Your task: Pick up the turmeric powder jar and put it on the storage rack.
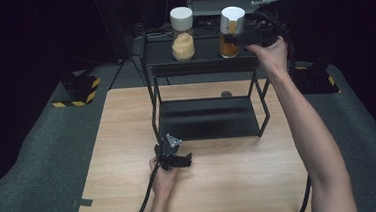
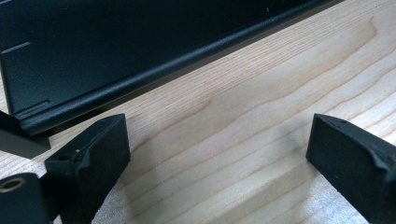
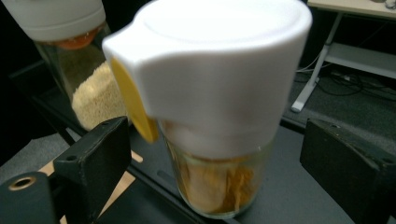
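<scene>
My right gripper [image 3: 212, 154] sits at one o'clock on the black metal two-tier rack [image 1: 201, 67], jaws spread either side of the glass jar with a white lid and orange contents [image 3: 219, 116], pads clear of it. Its base is cut off in the right gripper view; I can read no label. My left gripper [image 2: 217, 154] rests on the light wooden table [image 2: 261, 93] at six o'clock, jaws apart and empty.
</scene>
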